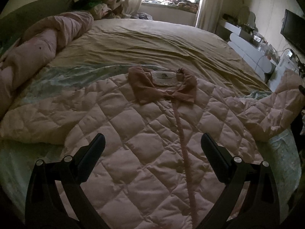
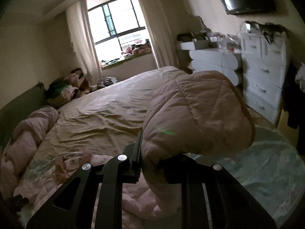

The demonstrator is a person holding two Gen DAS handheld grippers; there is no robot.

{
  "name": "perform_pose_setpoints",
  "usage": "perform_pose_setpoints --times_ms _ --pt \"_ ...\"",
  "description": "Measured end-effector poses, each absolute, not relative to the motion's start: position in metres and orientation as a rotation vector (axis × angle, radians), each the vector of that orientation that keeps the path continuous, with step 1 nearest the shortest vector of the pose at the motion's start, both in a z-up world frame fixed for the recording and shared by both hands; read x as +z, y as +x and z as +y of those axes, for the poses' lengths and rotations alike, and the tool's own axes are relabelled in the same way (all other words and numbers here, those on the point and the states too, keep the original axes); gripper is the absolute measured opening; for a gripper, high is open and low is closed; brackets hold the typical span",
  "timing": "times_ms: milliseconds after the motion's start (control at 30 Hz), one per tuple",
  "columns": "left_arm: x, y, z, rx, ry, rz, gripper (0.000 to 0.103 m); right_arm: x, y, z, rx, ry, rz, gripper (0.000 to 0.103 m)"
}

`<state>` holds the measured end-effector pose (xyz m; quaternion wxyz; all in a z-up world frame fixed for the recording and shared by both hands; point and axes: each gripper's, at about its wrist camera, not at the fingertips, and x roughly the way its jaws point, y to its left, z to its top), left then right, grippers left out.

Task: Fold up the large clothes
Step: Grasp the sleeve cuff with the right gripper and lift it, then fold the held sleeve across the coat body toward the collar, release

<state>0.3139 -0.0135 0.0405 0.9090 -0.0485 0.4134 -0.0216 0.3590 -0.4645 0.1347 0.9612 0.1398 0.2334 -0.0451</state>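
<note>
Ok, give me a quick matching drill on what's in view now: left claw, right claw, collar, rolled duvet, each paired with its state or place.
Things:
1. left claw
2. right claw
3. collar
4. duvet

States or places:
a. rolled up along the left side of the bed
b. shut on the sleeve, lifted off the bed
c. open above the jacket front
d. lying flat at the jacket's top, label showing

Pairs: 1-c, 2-b, 3-d, 4-a
</note>
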Motion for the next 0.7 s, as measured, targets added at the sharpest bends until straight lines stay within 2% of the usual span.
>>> perform_pose_setpoints --times_ms 400,700 --pt "0.056 0.306 0.045 0.020 -0.175 0.791 0.094 0.166 0.376 -0.376 0.067 0.178 0.444 0.017" --pt "0.045 0.302 0.093 0.102 -0.223 0.792 0.094 0.170 0.398 -0.292 0.195 0.083 0.444 0.017"
